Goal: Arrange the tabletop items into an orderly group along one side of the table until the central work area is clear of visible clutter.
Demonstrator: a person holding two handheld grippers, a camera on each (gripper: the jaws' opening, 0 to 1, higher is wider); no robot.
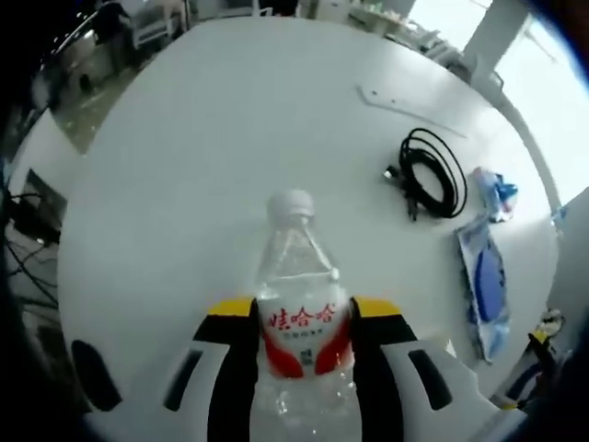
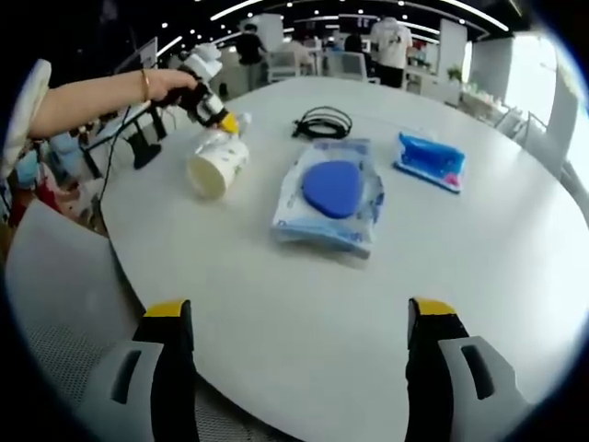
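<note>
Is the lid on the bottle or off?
On. A white cap sits atop the bottle, gripped between the left gripper fingers.

bare table [image 2: 304, 322] ahead, blue pouch [image 2: 331, 195] beyond

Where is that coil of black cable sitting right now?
In the right gripper view the black cable lies on the far side of the white table, just beyond the bagged blue item; in the left gripper view it is right of the water bottle.

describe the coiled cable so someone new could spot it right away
Start at the round white table. Toward its far side, beyond the clear packet with the blue oval, lies the black cable, wound into a loose loop. It is the only black, thin, ring-shaped thing there; its neighbours are flat blue-and-clear packets.
</note>
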